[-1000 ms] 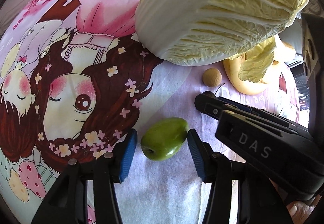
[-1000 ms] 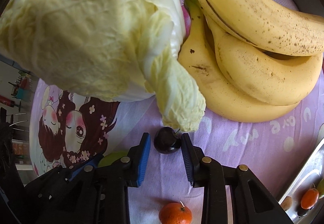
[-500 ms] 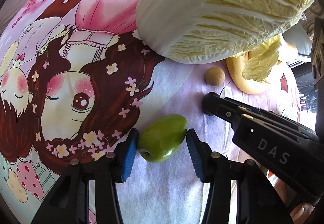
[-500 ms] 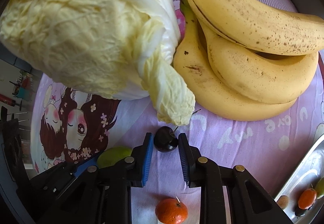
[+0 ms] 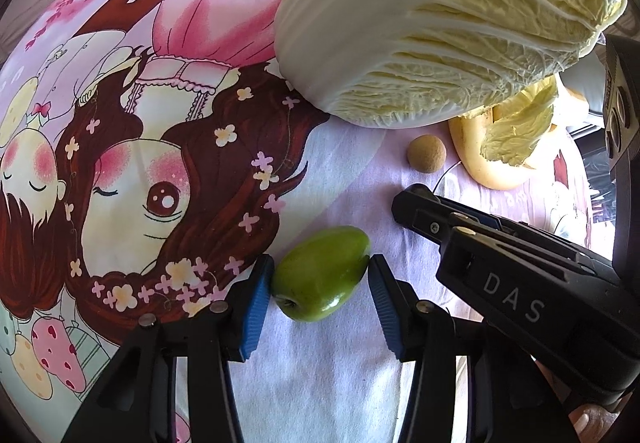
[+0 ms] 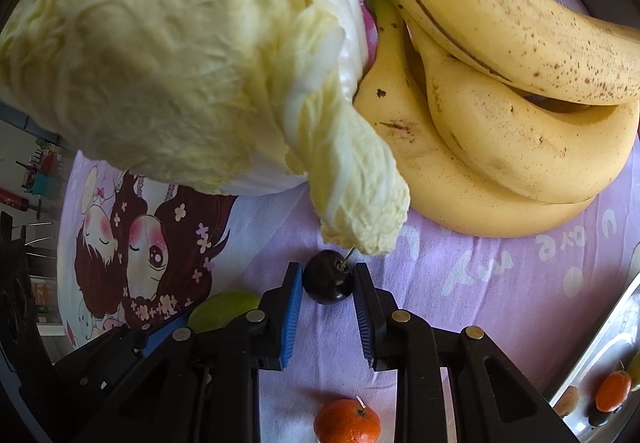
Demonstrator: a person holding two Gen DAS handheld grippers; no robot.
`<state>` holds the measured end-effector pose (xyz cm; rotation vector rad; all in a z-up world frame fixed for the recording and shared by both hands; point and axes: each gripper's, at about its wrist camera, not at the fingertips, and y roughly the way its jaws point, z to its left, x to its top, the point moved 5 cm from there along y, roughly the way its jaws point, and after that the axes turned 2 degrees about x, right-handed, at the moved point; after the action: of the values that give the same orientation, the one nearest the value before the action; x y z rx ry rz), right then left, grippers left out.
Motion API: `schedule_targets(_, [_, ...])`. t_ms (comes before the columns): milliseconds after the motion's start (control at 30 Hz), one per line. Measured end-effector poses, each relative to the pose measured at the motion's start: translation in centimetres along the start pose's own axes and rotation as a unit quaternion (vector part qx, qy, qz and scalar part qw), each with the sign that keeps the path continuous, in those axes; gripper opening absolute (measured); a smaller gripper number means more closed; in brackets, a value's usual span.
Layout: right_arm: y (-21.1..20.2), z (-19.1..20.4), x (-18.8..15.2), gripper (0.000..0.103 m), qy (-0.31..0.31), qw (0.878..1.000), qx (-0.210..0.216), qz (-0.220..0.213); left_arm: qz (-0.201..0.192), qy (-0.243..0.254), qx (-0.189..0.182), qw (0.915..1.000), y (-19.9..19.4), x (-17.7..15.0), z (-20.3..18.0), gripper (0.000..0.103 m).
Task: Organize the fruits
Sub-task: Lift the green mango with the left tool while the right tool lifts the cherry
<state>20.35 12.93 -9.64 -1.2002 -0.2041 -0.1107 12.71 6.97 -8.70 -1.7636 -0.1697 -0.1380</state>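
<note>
A small green fruit (image 5: 320, 273) lies on the cartoon-print cloth (image 5: 160, 123). My left gripper (image 5: 322, 279) has closed on it, with both blue pads touching its sides. A dark cherry (image 6: 328, 279) with a stem lies on the purple cloth, and my right gripper (image 6: 326, 289) has closed on it, both pads against it. The green fruit also shows in the right wrist view (image 6: 224, 309), beside the left gripper's body. The right gripper's black body (image 5: 520, 283) crosses the left wrist view on the right.
A large napa cabbage (image 6: 180, 55) lies just beyond both grippers, next to a bunch of bananas (image 6: 500, 83). A brown longan (image 5: 426, 153) sits near the cabbage. A small orange (image 6: 347, 421) lies below the right gripper. A metal tray (image 6: 600, 363) at right holds small fruits.
Both grippers have narrowed. The left jaws have closed in on the green fruit, and the right jaws have closed in on the cherry. Both have also edged forward.
</note>
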Motion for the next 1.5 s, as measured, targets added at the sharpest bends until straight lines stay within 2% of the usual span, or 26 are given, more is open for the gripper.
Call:
schedule_targets(267, [-0.8,-0.1,-1.2,0.027,-0.003,1.000,0.011,-0.009,-0.005,-0.003,0.005,1.0000,-0.5,-0.2,0.3,0.049])
schedule_targets(900, [-4.2,-5.0,-5.2,0.027,0.035,0.999,0.028,-0.015,-0.012,0.007,0.011,0.9998,-2.0,-0.8,-1.1,0.043])
schedule_targets(1233, [-4.8,-6.6,-9.2,0.027,0.035,0.999,0.030,-0.003,-0.010,0.015,-0.002,0.9998,-2.6,-1.2,-2.9,0.040])
schedule_targets(1500, [-5.5,-8.2,-10.5,0.027,0.040,0.999,0.029,-0.003,0.003,0.023,-0.013,0.9996,-1.7,-0.7,-4.0,0.040])
